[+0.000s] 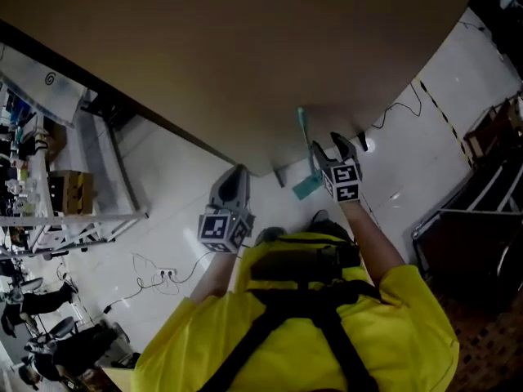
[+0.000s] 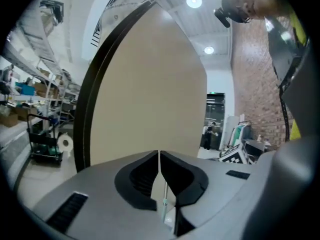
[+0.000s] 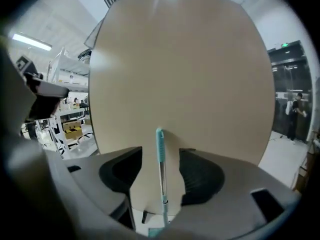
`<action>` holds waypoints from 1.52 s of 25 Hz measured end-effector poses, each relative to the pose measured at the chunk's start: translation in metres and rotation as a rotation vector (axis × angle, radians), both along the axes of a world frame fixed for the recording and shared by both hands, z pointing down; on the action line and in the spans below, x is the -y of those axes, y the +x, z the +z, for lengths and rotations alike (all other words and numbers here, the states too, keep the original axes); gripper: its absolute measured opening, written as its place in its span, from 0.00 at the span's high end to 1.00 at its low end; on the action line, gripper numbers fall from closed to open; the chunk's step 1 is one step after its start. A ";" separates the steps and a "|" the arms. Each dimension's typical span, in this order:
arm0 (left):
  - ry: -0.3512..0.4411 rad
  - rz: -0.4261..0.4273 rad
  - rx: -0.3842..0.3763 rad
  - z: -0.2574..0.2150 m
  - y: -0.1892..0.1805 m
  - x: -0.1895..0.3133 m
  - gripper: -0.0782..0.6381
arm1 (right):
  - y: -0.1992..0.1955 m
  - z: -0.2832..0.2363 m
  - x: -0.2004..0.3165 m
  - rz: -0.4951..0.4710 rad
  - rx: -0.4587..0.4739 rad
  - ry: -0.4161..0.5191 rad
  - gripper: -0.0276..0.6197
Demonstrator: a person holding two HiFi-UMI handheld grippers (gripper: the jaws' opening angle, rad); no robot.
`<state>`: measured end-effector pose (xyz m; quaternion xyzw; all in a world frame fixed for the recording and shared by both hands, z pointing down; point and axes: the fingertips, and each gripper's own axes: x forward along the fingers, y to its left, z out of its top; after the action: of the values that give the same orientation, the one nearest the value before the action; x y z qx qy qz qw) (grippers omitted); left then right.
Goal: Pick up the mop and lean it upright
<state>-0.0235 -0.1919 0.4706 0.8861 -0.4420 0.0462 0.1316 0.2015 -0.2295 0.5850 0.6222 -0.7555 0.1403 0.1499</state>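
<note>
Mop (image 3: 160, 156) stands upright, its teal grip end against the beige panel (image 3: 200, 74) and its head down by the floor (image 1: 163, 219). My right gripper (image 1: 328, 146) has its jaws apart; the handle stands between them, clear of both pads. My left gripper (image 1: 235, 176) has its jaws together, holding nothing.

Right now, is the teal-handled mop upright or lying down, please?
Upright: the teal-handled mop stands leaning against the beige panel.

Probably a workshop or lab: metal shelving (image 1: 82, 217), brick wall (image 2: 248, 74), power strip (image 1: 167, 275).
</note>
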 end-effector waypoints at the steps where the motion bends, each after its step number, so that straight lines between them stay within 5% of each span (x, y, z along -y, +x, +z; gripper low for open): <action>1: -0.009 -0.043 0.001 0.003 -0.003 -0.001 0.87 | -0.004 0.013 0.019 -0.017 -0.006 -0.008 0.59; 7: -0.071 -0.238 0.014 0.028 -0.024 -0.016 0.87 | -0.032 0.073 0.093 -0.064 -0.048 -0.013 0.61; 10: -0.089 -0.317 0.017 0.034 -0.041 -0.029 0.87 | -0.036 0.081 0.107 -0.025 -0.052 0.014 0.77; 12: -0.081 -0.374 0.022 0.033 -0.058 -0.038 0.87 | -0.037 0.082 0.109 -0.011 -0.047 0.028 0.77; 16: -0.083 -0.455 0.004 0.033 -0.087 -0.052 0.87 | -0.035 0.076 0.097 -0.015 -0.061 0.023 0.78; 21: -0.040 -0.467 0.008 0.019 -0.112 -0.068 0.87 | -0.036 0.049 0.019 -0.065 -0.071 0.024 0.78; 27: 0.034 -0.446 -0.013 -0.008 -0.137 -0.069 0.87 | -0.029 -0.036 -0.059 -0.077 -0.044 0.101 0.78; 38: 0.130 -0.352 -0.032 -0.064 -0.159 -0.069 0.87 | -0.086 -0.296 -0.107 -0.224 0.081 0.584 0.79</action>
<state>-0.1820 -0.1225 0.4063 0.8024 -0.5901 -0.0204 0.0871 0.1160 -0.1225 0.2892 0.5459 -0.8329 -0.0754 -0.0509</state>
